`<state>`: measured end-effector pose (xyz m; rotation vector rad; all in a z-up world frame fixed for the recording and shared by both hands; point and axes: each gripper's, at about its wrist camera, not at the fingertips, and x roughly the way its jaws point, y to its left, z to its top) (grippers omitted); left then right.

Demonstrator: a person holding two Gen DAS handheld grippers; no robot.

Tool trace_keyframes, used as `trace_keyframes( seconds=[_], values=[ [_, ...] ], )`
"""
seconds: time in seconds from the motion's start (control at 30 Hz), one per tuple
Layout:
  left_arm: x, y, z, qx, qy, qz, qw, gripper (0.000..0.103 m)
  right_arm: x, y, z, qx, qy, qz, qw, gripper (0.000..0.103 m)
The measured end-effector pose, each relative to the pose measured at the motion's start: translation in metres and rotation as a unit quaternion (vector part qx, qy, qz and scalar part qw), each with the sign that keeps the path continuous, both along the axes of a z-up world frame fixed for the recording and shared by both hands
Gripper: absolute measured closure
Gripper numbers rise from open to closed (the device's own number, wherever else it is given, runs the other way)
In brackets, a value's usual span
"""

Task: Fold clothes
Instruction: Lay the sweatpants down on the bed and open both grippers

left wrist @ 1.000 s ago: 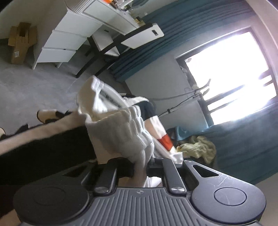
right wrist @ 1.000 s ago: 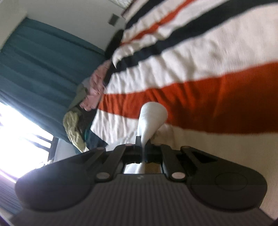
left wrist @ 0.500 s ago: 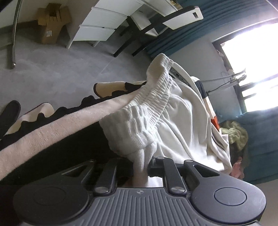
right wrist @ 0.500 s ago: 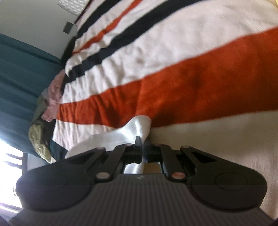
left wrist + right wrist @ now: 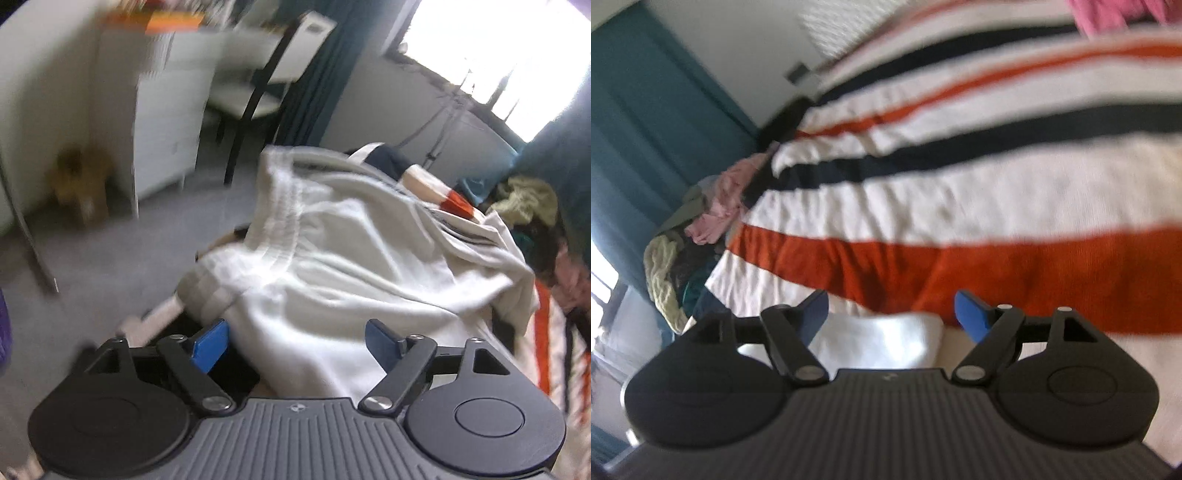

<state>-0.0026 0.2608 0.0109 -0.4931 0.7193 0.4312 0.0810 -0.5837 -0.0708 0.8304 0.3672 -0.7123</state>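
On the striped bed point(image 5: 997, 192) the white garment point(image 5: 332, 266) lies rumpled; left claw point(image 5: 297, 341) and right claw point(image 5: 890, 314) both spread, empty. Smooth wrinkles before regripping edges.

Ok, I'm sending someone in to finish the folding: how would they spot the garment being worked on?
Find the bed with the striped blanket in cream, orange and black. On its near end lies a white garment with a ribbed elastic waistband. The crumpled clothes pile by the teal curtain is yellowish and pink; this garment is plain white.
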Motion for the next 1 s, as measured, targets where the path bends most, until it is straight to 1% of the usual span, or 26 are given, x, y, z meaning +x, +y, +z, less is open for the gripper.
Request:
trace_keyframes(
  seconds=[0.03, 0.07, 0.13, 0.23, 0.33, 0.43, 0.47, 0.5, 0.57, 0.6, 0.67, 0.73, 0.83, 0.9, 0.97, 1.0],
  values=[
    [-0.002, -0.012, 0.008, 0.025, -0.008, -0.013, 0.9996, 0.02, 0.0, 0.005, 0.008, -0.021, -0.002, 0.013, 1.0, 0.025],
    [-0.002, -0.023, 0.014, 0.042, -0.015, -0.023, 0.9987, 0.019, -0.001, 0.011, 0.017, -0.04, -0.01, 0.026, 0.999, 0.025],
    [-0.003, -0.045, 0.027, 0.076, -0.028, -0.043, 0.9958, 0.017, -0.007, 0.024, 0.033, -0.07, -0.037, 0.05, 0.996, 0.025],
    [0.005, -0.082, 0.039, 0.104, -0.05, -0.095, 0.9888, 0.014, -0.018, 0.051, 0.054, -0.109, -0.069, 0.085, 0.988, 0.025],
    [0.024, -0.129, 0.044, 0.123, -0.062, -0.167, 0.9762, 0.014, -0.023, 0.08, 0.062, -0.131, -0.082, 0.12, 0.981, 0.025],
    [0.051, -0.181, 0.038, 0.136, -0.067, -0.237, 0.9597, 0.014, -0.019, 0.101, 0.059, -0.137, -0.069, 0.152, 0.976, 0.025],
    [0.061, -0.197, 0.036, 0.134, -0.067, -0.258, 0.9544, 0.014, -0.017, 0.107, 0.058, -0.138, -0.063, 0.161, 0.975, 0.025],
    [0.071, -0.214, 0.033, 0.127, -0.067, -0.28, 0.9491, 0.014, -0.015, 0.111, 0.056, -0.138, -0.057, 0.166, 0.975, 0.025],
    [0.094, -0.248, 0.027, 0.102, -0.067, -0.325, 0.9377, 0.014, -0.014, 0.113, 0.053, -0.14, -0.051, 0.161, 0.976, 0.025],
    [0.105, -0.265, 0.023, 0.086, -0.066, -0.35, 0.9305, 0.014, -0.013, 0.114, 0.051, -0.141, -0.048, 0.159, 0.976, 0.025],
    [0.132, -0.302, 0.009, 0.056, -0.057, -0.405, 0.9108, 0.014, -0.011, 0.117, 0.047, -0.143, -0.041, 0.154, 0.977, 0.025],
    [0.155, -0.338, -0.008, 0.032, -0.046, -0.443, 0.8947, 0.014, -0.009, 0.119, 0.044, -0.145, -0.035, 0.149, 0.977, 0.025],
    [0.191, -0.385, -0.037, -0.013, -0.031, -0.487, 0.8727, 0.014, -0.007, 0.122, 0.038, -0.147, -0.026, 0.139, 0.979, 0.025],
    [0.217, -0.414, -0.053, -0.028, -0.022, -0.502, 0.864, 0.014, -0.005, 0.115, 0.031, -0.137, -0.023, 0.115, 0.984, 0.025],
    [0.244, -0.443, -0.07, -0.044, -0.013, -0.517, 0.8546, 0.014, -0.004, 0.107, 0.024, -0.114, -0.028, 0.098, 0.988, 0.025],
    [0.257, -0.457, -0.077, -0.067, -0.007, -0.527, 0.8472, 0.014, -0.003, 0.102, 0.02, -0.099, -0.034, 0.09, 0.99, 0.025]
  ],
)
